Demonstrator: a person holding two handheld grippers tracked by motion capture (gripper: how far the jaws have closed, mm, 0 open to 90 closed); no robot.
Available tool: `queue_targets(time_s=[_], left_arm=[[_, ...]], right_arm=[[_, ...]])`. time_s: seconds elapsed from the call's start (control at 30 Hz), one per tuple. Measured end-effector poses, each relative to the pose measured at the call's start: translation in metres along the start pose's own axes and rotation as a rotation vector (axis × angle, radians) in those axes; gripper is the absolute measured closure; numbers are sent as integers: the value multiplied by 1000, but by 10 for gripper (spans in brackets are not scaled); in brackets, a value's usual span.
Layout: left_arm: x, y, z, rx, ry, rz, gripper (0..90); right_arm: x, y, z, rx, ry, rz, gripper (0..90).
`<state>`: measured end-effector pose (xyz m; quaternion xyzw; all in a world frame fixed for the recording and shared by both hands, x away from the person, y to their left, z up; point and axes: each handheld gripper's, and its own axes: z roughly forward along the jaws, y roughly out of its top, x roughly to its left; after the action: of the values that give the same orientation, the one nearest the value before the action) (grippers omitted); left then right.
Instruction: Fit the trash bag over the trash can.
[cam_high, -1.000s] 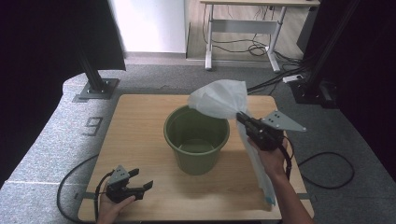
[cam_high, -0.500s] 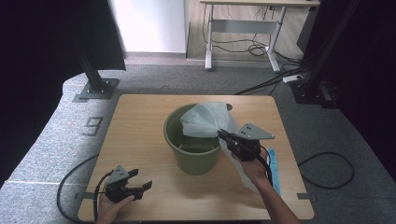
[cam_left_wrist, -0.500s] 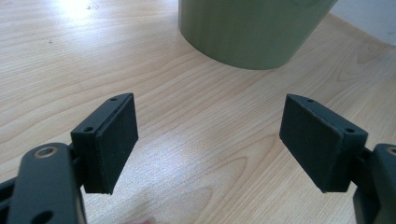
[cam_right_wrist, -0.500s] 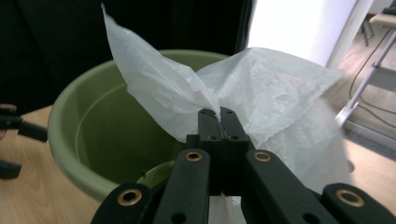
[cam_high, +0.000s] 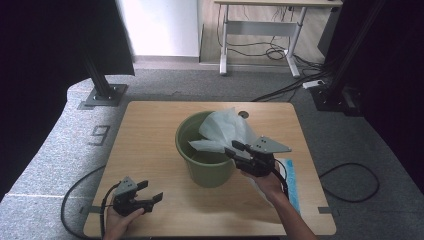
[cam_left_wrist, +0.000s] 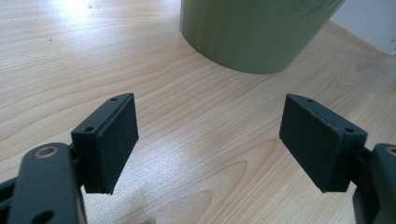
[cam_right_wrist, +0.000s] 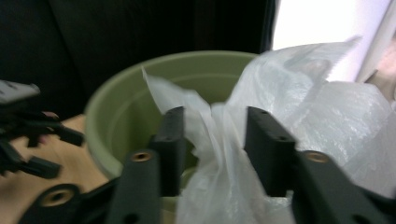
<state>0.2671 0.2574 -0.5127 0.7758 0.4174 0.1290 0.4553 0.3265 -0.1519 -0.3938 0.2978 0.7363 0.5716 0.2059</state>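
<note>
A green bucket (cam_high: 202, 170) stands in the middle of the wooden table (cam_high: 150, 130). A crumpled white plastic bag (cam_high: 225, 131) rests partly inside it and hangs over its right rim. My right gripper (cam_high: 235, 149) is at that rim. In the right gripper view its jaws (cam_right_wrist: 212, 149) have just been opening and stand apart, with the bag (cam_right_wrist: 299, 107) loose between them over the bucket (cam_right_wrist: 121, 107). My left gripper (cam_high: 150, 192) rests open near the table's front left. In the left gripper view it (cam_left_wrist: 210, 140) holds nothing, and the bucket (cam_left_wrist: 252, 32) stands ahead.
A blue strip (cam_high: 292, 182) lies on the table by the right forearm. Cables trail off the front left and right edges. Black stand posts and a desk frame stand on the floor beyond the table.
The right gripper brought the bag down and left from above the bucket's right side into the bucket, and its jaws parted. The left gripper stayed still.
</note>
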Motion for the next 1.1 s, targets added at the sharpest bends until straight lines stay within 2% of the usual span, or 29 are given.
queue_targets(time_s=[0.07, 0.17, 0.37, 0.53, 0.77, 0.97, 1.1], left_arm=[[0, 0, 0, 1, -2, 0, 193], [-1, 0, 1, 4, -1, 2, 193], [1, -1, 0, 3, 5, 0, 193], [1, -1, 0, 0, 8, -3, 193], [1, -1, 1, 2, 10, -5, 193], [0, -1, 3, 7, 11, -5, 193], [0, -1, 2, 6, 11, -4, 193]], right_arm=[[1, 1, -5, -29, -7, 12, 473], [3, 1, -13, -45, -11, 9, 399], [3, -3, -33, -60, -26, 12, 312], [0, -22, -52, -45, -51, 27, 289], [-8, -52, -69, -18, -125, 82, 277], [4, -67, -76, -28, -140, 101, 265], [13, -75, -76, -16, -140, 91, 267]])
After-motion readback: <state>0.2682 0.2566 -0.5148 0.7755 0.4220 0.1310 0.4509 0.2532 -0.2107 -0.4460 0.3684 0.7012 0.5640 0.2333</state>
